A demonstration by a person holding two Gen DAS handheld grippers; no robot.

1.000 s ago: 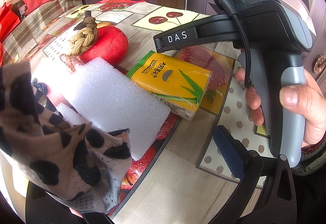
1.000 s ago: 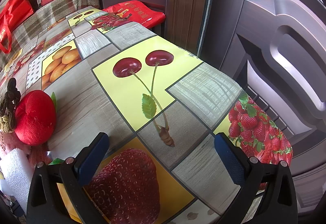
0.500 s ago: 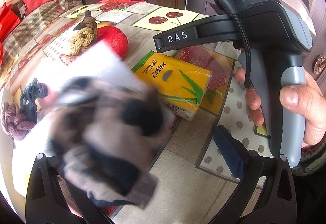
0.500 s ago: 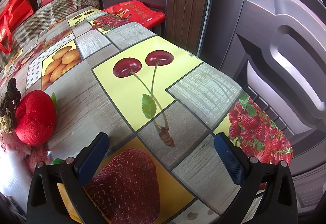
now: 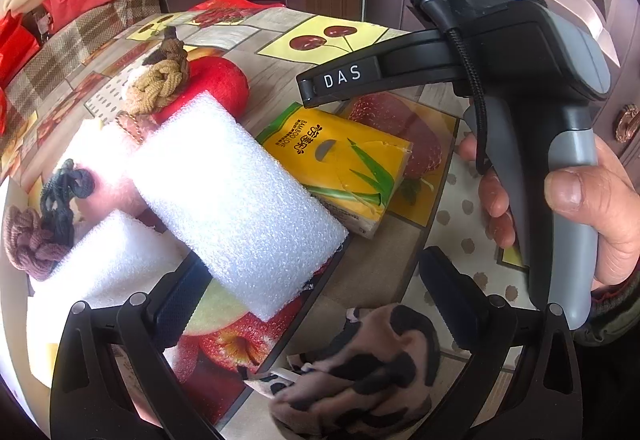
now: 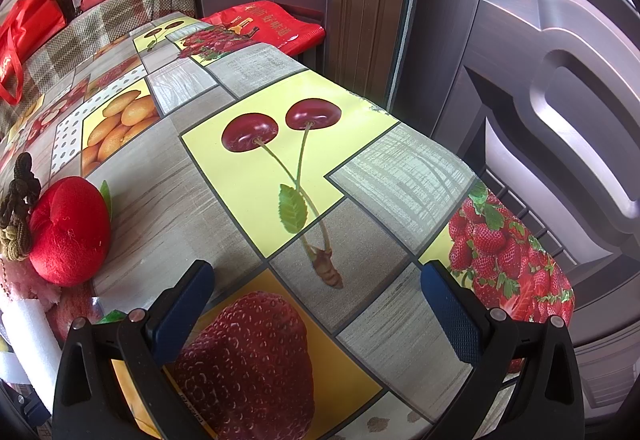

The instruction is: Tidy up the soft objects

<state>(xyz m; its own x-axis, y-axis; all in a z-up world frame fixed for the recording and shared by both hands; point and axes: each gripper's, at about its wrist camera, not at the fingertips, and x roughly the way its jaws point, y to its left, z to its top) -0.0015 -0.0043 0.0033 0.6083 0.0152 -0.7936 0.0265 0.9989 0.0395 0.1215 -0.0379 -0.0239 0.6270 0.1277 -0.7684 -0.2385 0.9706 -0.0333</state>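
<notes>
A: Where did the spotted cloth (image 5: 356, 376) lie?

B: It lay crumpled on the worktop (image 5: 372, 272) at about six o'clock in the left wrist view, low between the two fingers of the left claw (image 5: 320, 300). That claw stood wide apart and gripped nothing.

A: And the foam?

B: A large white foam block (image 5: 236, 208) sat near the middle, tilted, its near corner over the left finger. A second foam piece (image 5: 108, 264) lay at eight o'clock beside it. A yellow tissue pack (image 5: 340, 164) rested at two o'clock from the big block, touching its edge.

A: The other soft things?

B: A red plush apple (image 5: 224, 84) sat at eleven o'clock, with a tan knotted rope (image 5: 160, 80) on top of it. A dark cord (image 5: 64, 192) and a mauve knitted piece (image 5: 28, 244) were at nine o'clock.

A: The right claw (image 6: 320, 312)?

B: It was spread apart too, empty, hovering over the printed strawberry. In its own view the apple sat at nine o'clock.
</notes>
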